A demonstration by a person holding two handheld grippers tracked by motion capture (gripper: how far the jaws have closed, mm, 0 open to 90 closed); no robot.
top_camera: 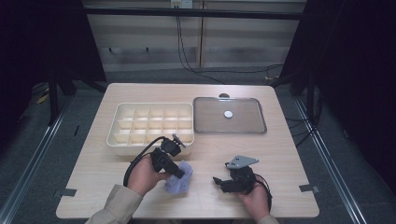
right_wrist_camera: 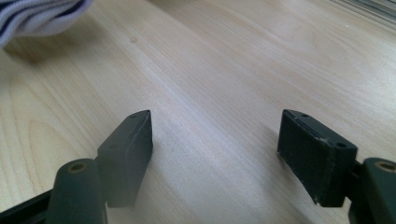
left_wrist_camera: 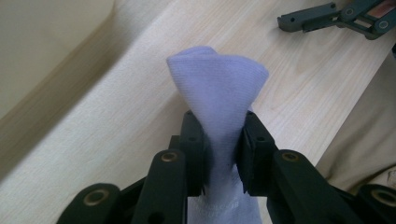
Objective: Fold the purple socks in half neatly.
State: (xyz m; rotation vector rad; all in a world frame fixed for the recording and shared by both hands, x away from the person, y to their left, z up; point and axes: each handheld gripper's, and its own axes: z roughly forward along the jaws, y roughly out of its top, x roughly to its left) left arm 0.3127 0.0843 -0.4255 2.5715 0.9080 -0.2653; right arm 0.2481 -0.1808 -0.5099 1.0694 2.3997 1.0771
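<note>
A pale lavender cloth [top_camera: 179, 183] hangs bunched from my left gripper [top_camera: 181, 173], just above the table near its front edge. In the left gripper view the cloth [left_wrist_camera: 219, 84] rises in a fold between the two black pads, and the left gripper [left_wrist_camera: 222, 120] is shut on it. My right gripper [top_camera: 218, 184] lies low over the table to the right of the cloth and points toward it. In the right gripper view the right gripper [right_wrist_camera: 215, 119] stands open over bare wood, and the striped cloth edge [right_wrist_camera: 37, 14] lies beyond it at the upper left.
A cream tray with several compartments [top_camera: 120, 112] stands behind the left hand. Right of it lies a clear flat lid [top_camera: 243, 123] with a small white disc [top_camera: 228, 114] on it. The right gripper's far jaw [left_wrist_camera: 308, 21] shows at the top right of the left gripper view.
</note>
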